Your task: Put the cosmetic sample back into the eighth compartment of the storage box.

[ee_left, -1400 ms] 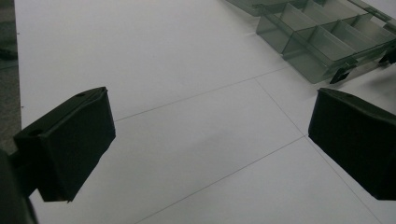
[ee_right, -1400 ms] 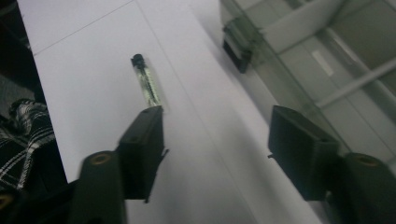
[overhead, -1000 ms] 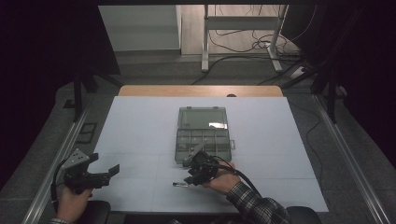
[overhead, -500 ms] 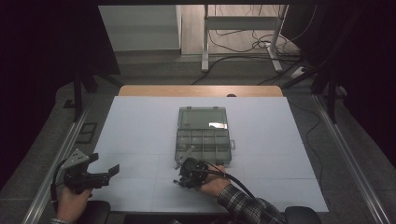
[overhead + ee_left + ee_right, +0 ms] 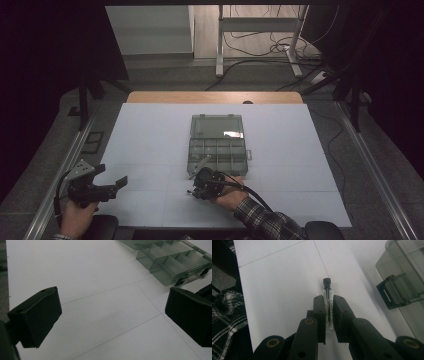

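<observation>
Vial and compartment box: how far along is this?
Done: the box lies open on the table. In hand: the right gripper has just closed on the vial. Left: putting it into a compartment; the left gripper waits open.

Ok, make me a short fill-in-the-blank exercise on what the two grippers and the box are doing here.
1. The right gripper is shut on a small glass ____ with a black cap.
2. The left gripper has its jaws ____, with nothing between them.
3. The lid of the compartment box is ____.
4. The box lies on a ____ table.

Missing words: vial; open; open; white
</observation>
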Demonstrator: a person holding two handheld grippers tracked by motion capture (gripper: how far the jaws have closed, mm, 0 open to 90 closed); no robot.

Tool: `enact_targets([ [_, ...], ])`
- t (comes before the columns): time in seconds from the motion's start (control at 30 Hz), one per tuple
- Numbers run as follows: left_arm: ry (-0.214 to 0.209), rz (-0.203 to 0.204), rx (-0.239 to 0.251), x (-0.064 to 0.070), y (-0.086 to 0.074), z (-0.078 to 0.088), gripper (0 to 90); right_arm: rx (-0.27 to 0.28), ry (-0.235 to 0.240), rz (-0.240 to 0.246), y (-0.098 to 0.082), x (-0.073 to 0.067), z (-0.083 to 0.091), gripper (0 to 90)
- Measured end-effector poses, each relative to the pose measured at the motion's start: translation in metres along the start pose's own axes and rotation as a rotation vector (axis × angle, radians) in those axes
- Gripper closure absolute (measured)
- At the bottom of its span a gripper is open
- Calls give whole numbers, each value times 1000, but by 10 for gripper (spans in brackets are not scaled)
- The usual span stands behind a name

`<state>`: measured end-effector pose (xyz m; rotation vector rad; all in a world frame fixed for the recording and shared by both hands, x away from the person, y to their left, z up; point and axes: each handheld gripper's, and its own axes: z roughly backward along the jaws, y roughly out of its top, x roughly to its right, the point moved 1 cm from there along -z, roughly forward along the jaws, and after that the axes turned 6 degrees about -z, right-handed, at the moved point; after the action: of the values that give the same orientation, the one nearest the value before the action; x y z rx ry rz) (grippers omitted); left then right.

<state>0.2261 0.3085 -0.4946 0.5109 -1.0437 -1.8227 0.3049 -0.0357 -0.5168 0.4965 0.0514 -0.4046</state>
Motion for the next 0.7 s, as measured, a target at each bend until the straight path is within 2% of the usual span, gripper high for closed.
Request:
enact_targets([
  [0.2, -1, 1, -2, 0, 0, 0, 13, 22, 1, -7, -1, 3, 6, 809],
  [0.47, -4, 0, -3, 0, 0, 0, 15, 38, 7, -46, -2, 7, 13, 809],
  [0.7, -10, -5, -5, 0, 0, -1, 15, 54, 1, -48, -4, 10, 20, 809],
])
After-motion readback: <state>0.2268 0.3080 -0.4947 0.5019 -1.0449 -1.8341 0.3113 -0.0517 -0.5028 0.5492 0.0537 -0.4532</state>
